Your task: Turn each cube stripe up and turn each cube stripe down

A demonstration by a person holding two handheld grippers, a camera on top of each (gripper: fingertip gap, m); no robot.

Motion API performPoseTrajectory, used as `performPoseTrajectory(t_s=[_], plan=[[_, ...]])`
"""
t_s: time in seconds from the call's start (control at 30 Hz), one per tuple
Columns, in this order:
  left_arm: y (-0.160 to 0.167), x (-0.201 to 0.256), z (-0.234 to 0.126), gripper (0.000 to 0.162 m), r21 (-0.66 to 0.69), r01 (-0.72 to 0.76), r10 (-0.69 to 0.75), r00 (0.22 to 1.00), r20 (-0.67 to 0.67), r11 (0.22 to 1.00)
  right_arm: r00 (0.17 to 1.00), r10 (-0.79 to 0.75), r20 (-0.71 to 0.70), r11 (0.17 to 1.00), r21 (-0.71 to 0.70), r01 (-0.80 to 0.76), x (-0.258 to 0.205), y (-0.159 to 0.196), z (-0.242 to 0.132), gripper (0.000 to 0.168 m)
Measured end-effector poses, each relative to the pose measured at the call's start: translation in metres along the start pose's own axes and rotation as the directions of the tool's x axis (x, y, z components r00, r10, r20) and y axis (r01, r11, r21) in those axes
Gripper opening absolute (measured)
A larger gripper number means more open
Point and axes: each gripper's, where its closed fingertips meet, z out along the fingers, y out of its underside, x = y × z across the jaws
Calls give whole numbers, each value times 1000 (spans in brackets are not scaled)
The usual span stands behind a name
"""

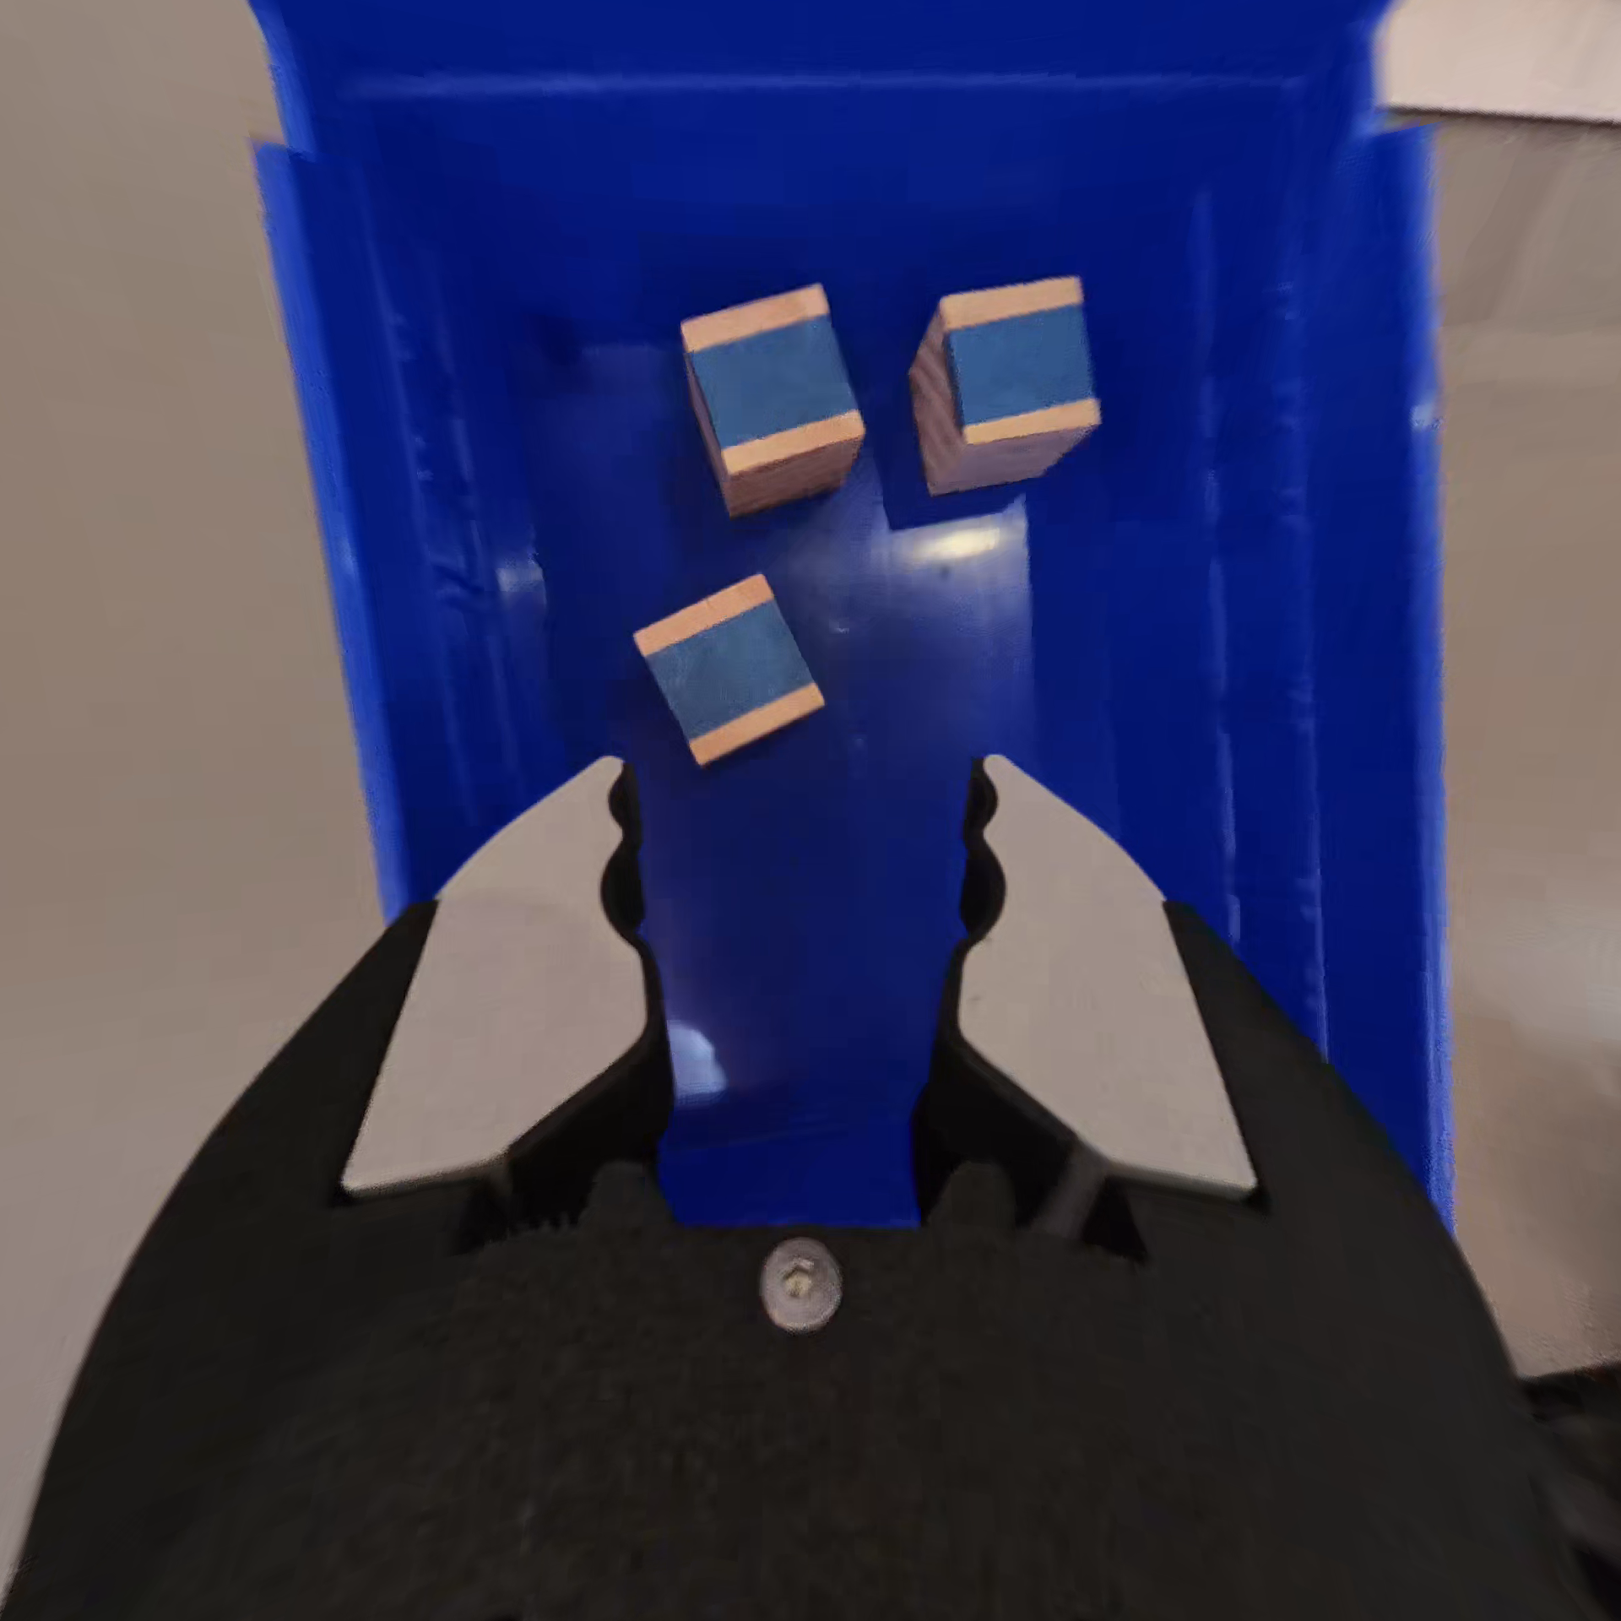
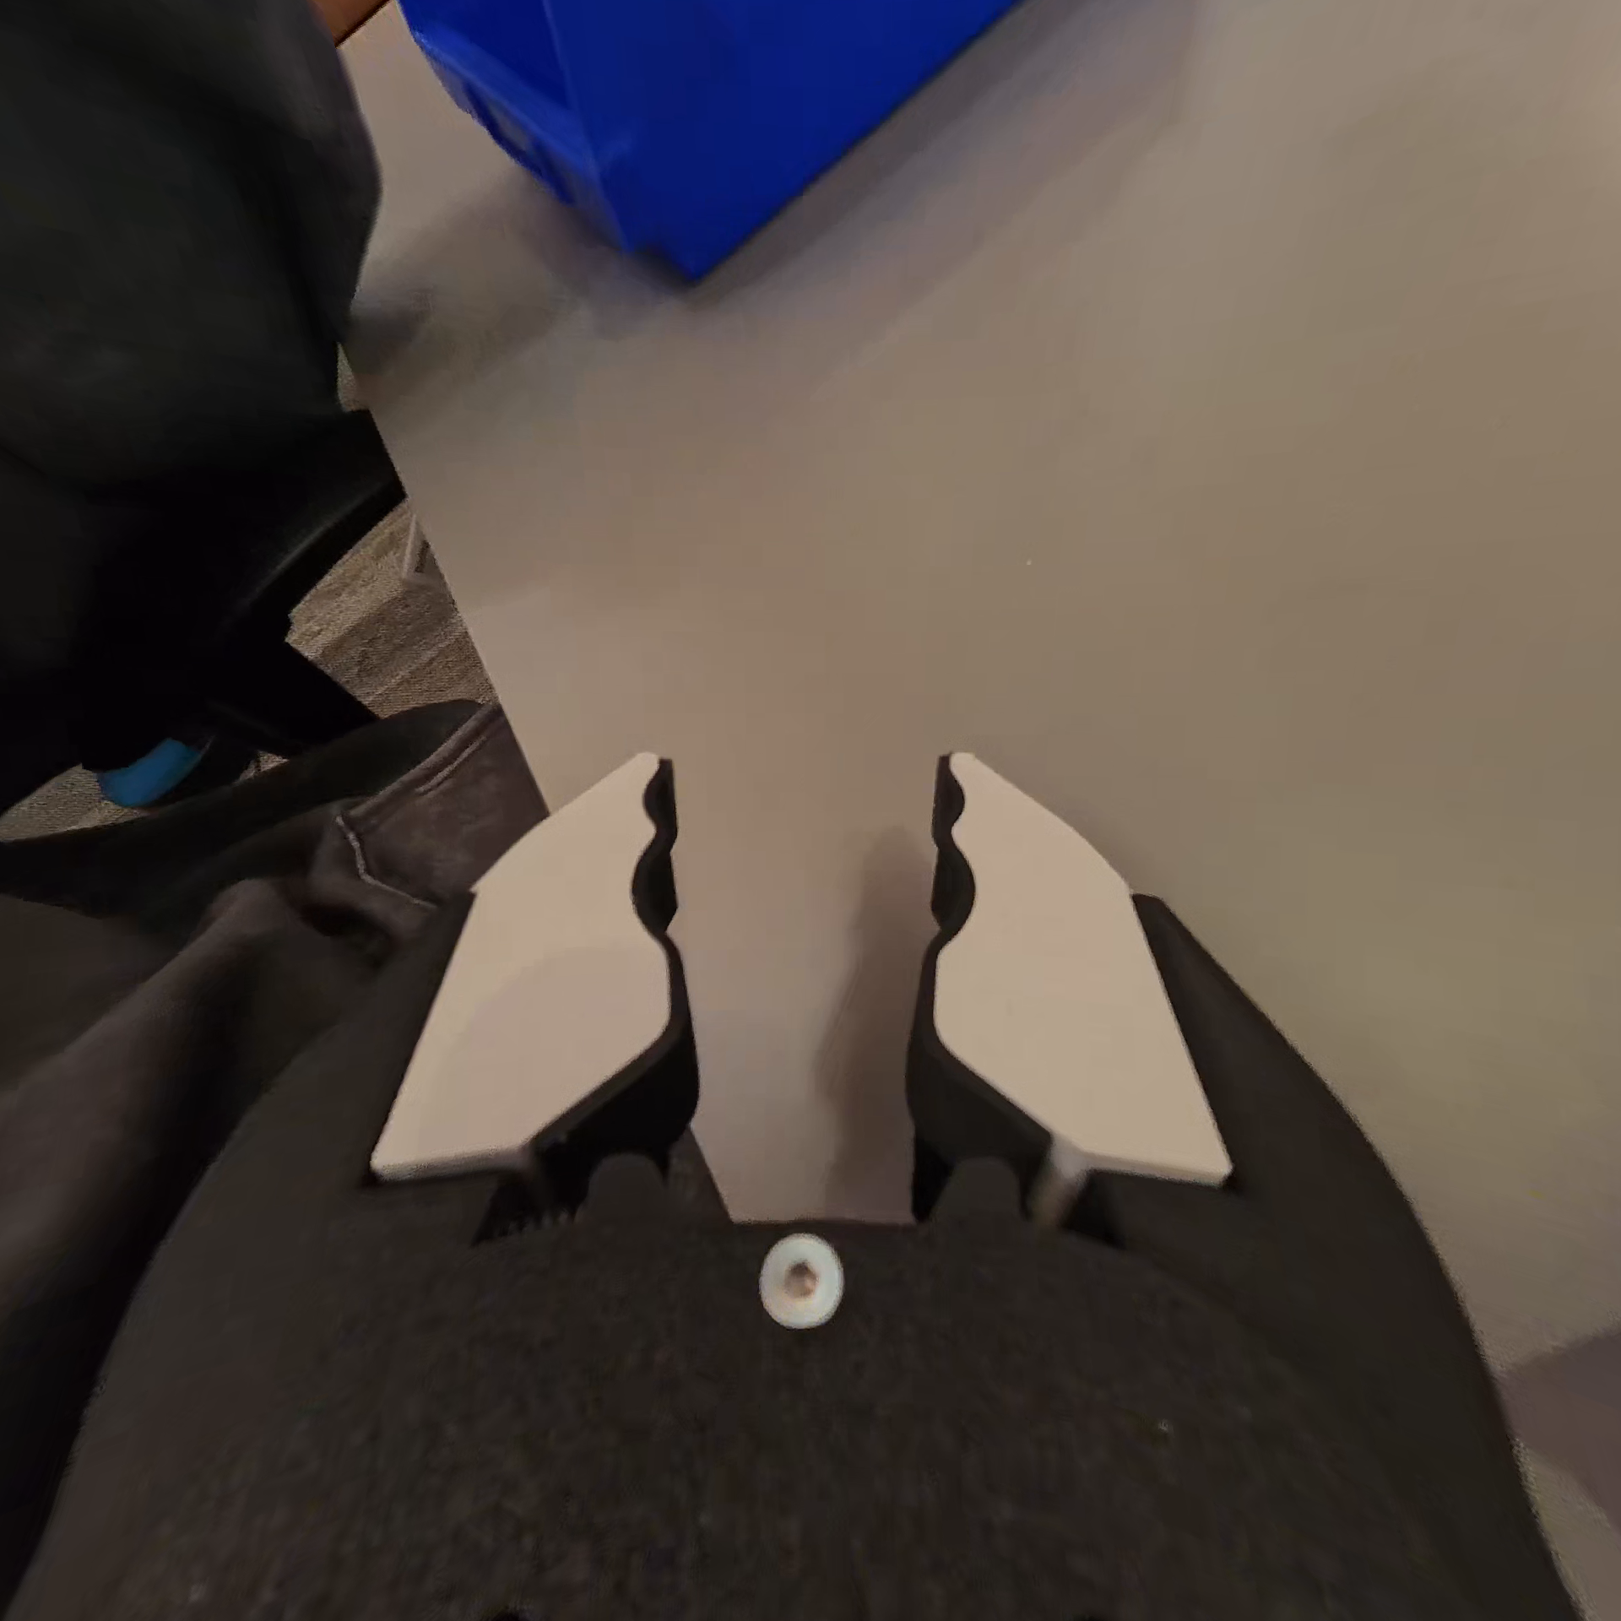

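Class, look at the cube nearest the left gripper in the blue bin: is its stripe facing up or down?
Stripe up. The nearest cube shows its blue band on its top face, between two bare wooden edges.

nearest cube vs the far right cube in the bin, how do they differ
The nearest cube sits just ahead of the open left gripper; the far right cube lies deeper in the blue bin. The nearest cube is turned more askew and shows almost only its top; the far right cube also shows a bare wooden side. The nearest cube stands alone; the far right cube has a third cube close beside it. Both are wooden, blue stripe up.
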Motion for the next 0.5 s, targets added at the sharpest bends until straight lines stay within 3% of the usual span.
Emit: performPoseTrajectory(t_s=[0.17,0.37,0.43,0.5], plan=[[-5,-14,55,64,-123,125,-122,992,34,985,994,-67,-81,996,-72,61,2,16,-6,61],[-3,-26,72,62,-175,212,-192,973,126,961,987,-115,-108,993,-16,114,-3,1,-29,61],[-2,-27,77,47,-200,231,-205,969,140,952,989,-109,-97,994,-5,109,-4,1,-33,60],[-2,-28,76,46,-211,242,-212,965,156,947,990,-101,-94,995,-8,101,-4,4,-36,60]])
